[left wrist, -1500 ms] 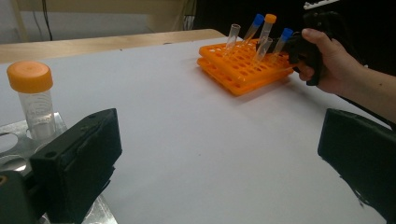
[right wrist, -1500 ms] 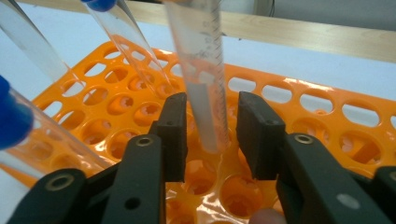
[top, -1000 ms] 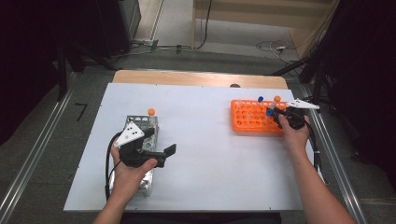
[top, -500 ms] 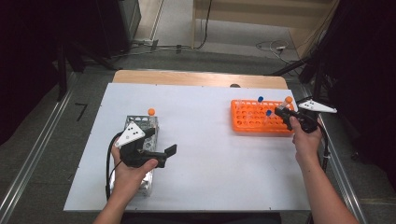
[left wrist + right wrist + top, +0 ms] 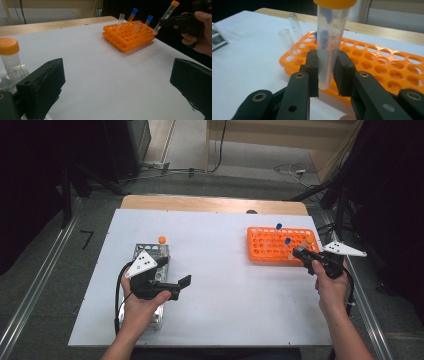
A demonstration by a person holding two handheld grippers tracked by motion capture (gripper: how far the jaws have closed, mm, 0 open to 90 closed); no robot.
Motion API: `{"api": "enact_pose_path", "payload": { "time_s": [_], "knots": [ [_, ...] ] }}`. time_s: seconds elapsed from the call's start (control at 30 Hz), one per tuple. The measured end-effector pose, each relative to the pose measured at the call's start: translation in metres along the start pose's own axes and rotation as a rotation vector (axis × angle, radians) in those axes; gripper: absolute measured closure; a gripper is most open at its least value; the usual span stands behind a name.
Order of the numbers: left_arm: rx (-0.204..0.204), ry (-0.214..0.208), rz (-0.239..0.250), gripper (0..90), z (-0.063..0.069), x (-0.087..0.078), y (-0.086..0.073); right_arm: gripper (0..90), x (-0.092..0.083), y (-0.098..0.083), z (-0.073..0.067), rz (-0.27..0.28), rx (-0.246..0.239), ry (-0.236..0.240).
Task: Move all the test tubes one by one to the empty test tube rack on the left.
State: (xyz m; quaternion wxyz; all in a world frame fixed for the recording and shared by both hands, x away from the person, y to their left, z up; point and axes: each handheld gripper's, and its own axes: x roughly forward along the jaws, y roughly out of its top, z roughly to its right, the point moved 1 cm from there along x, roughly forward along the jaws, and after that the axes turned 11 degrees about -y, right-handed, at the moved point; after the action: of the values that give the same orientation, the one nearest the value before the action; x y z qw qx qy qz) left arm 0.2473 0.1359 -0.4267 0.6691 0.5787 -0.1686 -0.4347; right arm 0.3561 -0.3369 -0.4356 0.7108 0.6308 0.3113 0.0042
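An orange tube rack (image 5: 272, 245) lies at the table's right. It holds two blue-capped tubes (image 5: 133, 13) and a couple of uncapped ones (image 5: 121, 18). My right gripper (image 5: 301, 252) hovers at the rack's near right corner. It is shut on an orange-capped tube (image 5: 328, 42), pinched low on its clear body between the pads (image 5: 313, 72); the tube stands slightly tilted and is clear of the holes. My left gripper (image 5: 175, 272) rests over a metal rack (image 5: 150, 255) at the left, jaws wide open with nothing between them. One orange-capped tube (image 5: 10, 58) stands in that metal rack.
A wooden strip (image 5: 210, 204) runs along the far edge of the white table top (image 5: 225, 285). Cables trail from both grippers. Dark floor and aluminium rails border the table on both sides.
My right gripper has drawn back to the right and toward me with the orange-capped tube, away from the rack's middle. The left hand has stayed put.
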Motion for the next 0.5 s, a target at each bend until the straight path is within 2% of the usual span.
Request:
{"api": "enact_pose_path", "payload": {
  "time_s": [0.33, 0.5],
  "knots": [
    [0.016, -0.019, -0.01, 0.0, 0.007, 0.006, 0.0, 72.3, -0.004, 0.001, -0.055, -0.02, -0.085, 0.148],
    [0.021, -0.025, -0.009, 0.0, 0.011, 0.008, 0.001, 72.3, -0.003, 0.003, -0.08, -0.025, -0.11, 0.219]
  ]
}}
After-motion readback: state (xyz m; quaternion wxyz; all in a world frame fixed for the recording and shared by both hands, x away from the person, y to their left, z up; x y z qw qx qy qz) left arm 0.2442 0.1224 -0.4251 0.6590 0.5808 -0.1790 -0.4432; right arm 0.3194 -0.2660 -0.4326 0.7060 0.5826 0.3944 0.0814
